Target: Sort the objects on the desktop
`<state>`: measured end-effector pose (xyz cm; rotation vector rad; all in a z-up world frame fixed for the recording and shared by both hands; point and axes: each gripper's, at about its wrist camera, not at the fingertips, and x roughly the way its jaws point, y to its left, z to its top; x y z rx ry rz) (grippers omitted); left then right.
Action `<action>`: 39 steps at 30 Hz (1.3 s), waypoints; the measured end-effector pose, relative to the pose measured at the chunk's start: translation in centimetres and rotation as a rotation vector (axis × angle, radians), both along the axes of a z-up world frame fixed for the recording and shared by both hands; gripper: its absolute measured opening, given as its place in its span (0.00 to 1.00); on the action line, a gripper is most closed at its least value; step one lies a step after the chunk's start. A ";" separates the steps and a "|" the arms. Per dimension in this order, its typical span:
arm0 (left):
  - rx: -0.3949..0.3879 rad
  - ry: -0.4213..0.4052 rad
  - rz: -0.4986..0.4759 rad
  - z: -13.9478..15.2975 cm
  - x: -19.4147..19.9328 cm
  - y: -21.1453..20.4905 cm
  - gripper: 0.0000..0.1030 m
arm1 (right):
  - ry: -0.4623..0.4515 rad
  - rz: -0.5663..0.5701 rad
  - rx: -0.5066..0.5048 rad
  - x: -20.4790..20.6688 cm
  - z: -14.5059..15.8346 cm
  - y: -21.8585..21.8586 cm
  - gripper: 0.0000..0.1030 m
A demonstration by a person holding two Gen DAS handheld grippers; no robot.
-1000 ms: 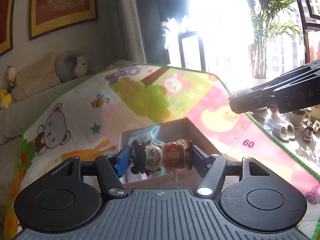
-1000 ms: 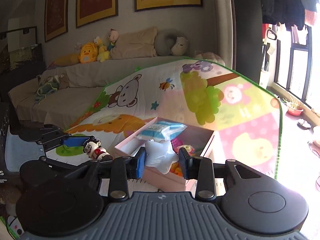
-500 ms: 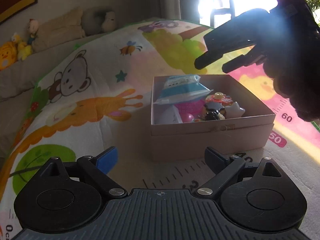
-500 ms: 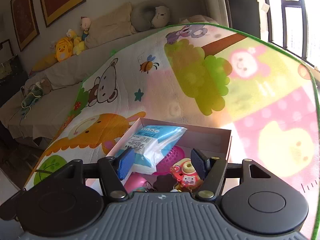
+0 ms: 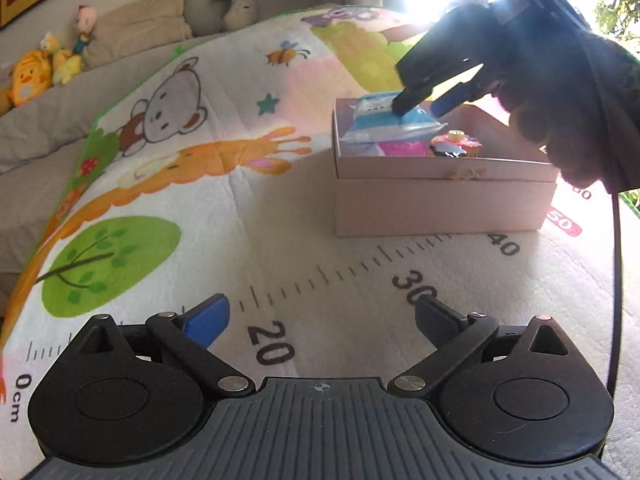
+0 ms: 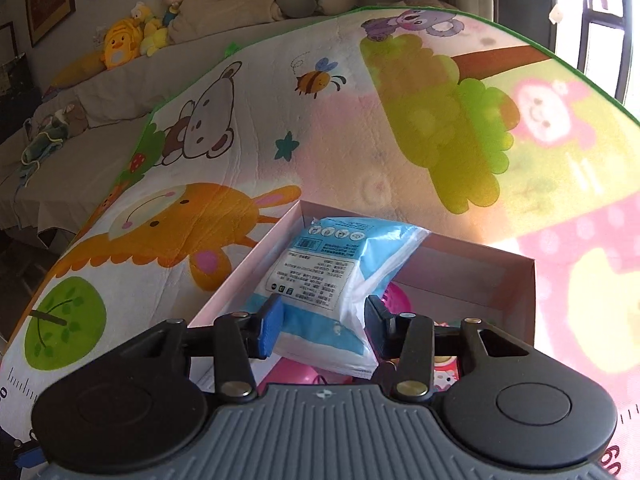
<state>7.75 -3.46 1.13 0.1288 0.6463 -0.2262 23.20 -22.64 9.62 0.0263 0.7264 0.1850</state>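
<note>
On the quilted cartoon mat [image 5: 224, 208], left gripper [image 5: 320, 320] jaws opening, empty; right gripper [image 6: 322, 324] jaws closing round crinkly packet [image 6: 332, 272]

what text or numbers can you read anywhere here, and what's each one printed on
"0cm", "20", "30", "40": ruler scale printed on the cartoon-animal play mat.
"50": red tag on that mat's ruler.
"60": mat edge in the right wrist view, partly cut off.
Blue-and-white plastic tissue pack in the pale pink cardboard box: printed table and icons, too small to read.
</note>
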 end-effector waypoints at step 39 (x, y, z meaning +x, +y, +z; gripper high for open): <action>-0.053 0.087 0.142 -1.5 -2.5 2.4 1.00 | -0.029 -0.178 -0.096 -16.7 -8.5 1.5 1.00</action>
